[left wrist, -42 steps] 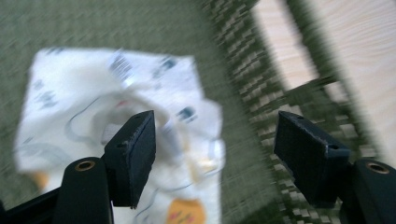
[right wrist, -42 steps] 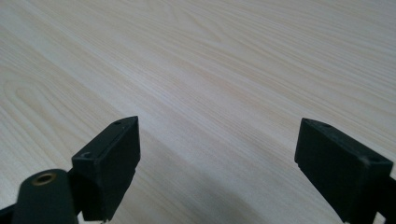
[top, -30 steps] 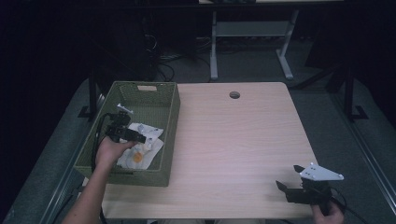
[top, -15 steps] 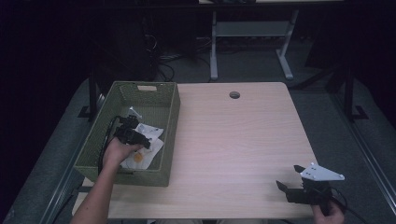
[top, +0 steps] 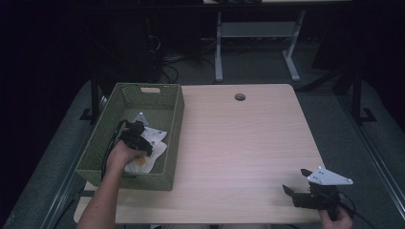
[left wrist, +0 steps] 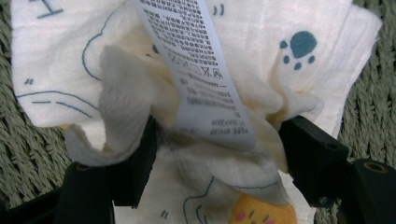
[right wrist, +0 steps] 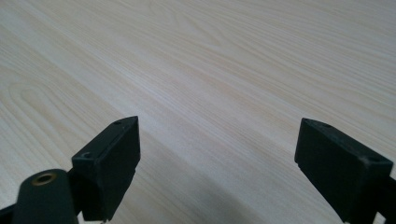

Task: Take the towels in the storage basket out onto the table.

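A white cloth (top: 155,143) printed with blue paw marks and a yellow figure lies in the green woven basket (top: 175,119) at the table's left. My left gripper (top: 144,145) points down into the basket, right on the cloth. In the left gripper view the cloth (left wrist: 60,60) and its printed care label (left wrist: 201,70) bunch up between the wide-set jaws of the left gripper (left wrist: 219,140); the jaws stand open and do not pinch it. My right gripper (top: 295,181) rests near the table's front right corner, open, with bare wood between the jaws of the right gripper (right wrist: 217,140).
The light wooden table (top: 239,143) has a round cable hole (top: 239,97) near its far edge. The basket's walls stand high around the left hand. Beyond the table stand a grey desk frame (top: 258,33) and cables on a dark floor.
The left hand has sunk lower into the basket and shifted a little to the right, onto the cloth. The right gripper has kept still.
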A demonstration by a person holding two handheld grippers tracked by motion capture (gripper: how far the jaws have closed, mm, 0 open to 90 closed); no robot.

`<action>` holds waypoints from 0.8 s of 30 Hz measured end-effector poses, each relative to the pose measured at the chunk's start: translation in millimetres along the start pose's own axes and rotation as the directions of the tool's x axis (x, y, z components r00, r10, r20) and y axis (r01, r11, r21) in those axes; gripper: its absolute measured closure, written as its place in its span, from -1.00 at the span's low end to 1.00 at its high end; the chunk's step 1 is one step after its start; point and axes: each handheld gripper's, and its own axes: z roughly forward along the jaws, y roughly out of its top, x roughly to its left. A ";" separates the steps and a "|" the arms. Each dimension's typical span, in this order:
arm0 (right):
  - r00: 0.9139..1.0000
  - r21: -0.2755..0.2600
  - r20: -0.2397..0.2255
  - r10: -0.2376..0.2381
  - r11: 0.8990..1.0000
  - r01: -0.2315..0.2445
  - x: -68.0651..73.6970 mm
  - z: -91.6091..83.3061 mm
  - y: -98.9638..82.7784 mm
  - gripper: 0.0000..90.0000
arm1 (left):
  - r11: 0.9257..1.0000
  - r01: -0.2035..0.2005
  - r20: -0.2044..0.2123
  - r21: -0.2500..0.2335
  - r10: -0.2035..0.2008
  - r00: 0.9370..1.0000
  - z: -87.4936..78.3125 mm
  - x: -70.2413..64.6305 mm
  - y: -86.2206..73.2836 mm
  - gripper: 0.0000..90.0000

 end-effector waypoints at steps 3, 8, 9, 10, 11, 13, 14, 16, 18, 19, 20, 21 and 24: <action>1.000 -0.004 0.001 -0.002 1.000 0.002 0.8 -0.2 0.4 -0.69 | 1.000 0.012 0.001 0.004 -0.012 1.000 1.7 -0.7 1.4 -0.22; 1.000 -0.003 -0.007 -0.012 1.000 0.012 3.2 0.6 1.0 -0.69 | 1.000 0.024 0.015 -0.011 -0.024 1.000 -1.3 3.0 0.8 0.16; 1.000 -0.003 -0.010 -0.015 1.000 0.015 3.6 0.8 1.2 -0.69 | 1.000 0.023 0.019 -0.014 -0.023 1.000 -2.0 4.8 0.5 0.23; 1.000 -0.003 -0.010 -0.018 1.000 0.018 3.9 1.1 1.2 -0.69 | 1.000 0.026 0.025 -0.018 -0.025 0.999 -2.4 5.7 0.1 0.31; 1.000 -0.002 -0.010 -0.020 1.000 0.020 4.1 1.0 1.2 -0.69 | 0.999 0.025 0.044 -0.025 -0.024 0.999 -3.1 6.6 -0.9 0.39; 1.000 -0.005 -0.010 -0.019 1.000 0.019 4.0 0.4 1.3 -0.69 | 0.999 0.023 0.051 -0.034 -0.021 0.998 -3.8 7.5 -2.0 0.55; 1.000 -0.007 -0.010 -0.019 1.000 0.019 3.7 0.0 1.2 -0.69 | 0.999 0.019 0.059 -0.038 -0.017 0.998 -4.5 8.4 -2.6 0.58; 1.000 -0.009 -0.007 -0.012 1.000 0.012 2.7 -0.9 0.8 -0.69 | 0.999 0.015 0.063 -0.044 -0.012 0.998 -6.2 9.3 -3.7 0.62; 1.000 -0.014 -0.005 -0.009 1.000 0.009 1.5 -0.8 0.4 -0.69 | 0.998 0.009 0.080 -0.058 -0.005 0.997 -11.7 10.6 -5.6 0.63; 1.000 -0.013 -0.004 -0.005 1.000 0.005 1.2 -0.8 0.0 -0.69 | 0.997 0.012 0.089 -0.075 -0.005 0.996 -15.6 11.9 -6.7 0.63; 1.000 -0.011 -0.004 -0.004 1.000 0.004 0.8 -0.9 -0.2 -0.69 | 0.995 0.016 0.105 -0.095 -0.006 0.994 -19.7 13.8 -7.9 0.63; 1.000 -0.012 -0.003 -0.003 1.000 0.003 0.6 -1.2 -0.2 -0.69 | 0.994 0.017 0.120 -0.108 -0.004 0.993 -24.8 15.8 -9.5 0.63; 1.000 -0.018 0.002 -0.005 1.000 0.005 0.3 -2.8 0.0 -0.69 | 0.985 0.026 0.164 -0.173 0.003 0.986 -40.0 20.5 -16.9 0.63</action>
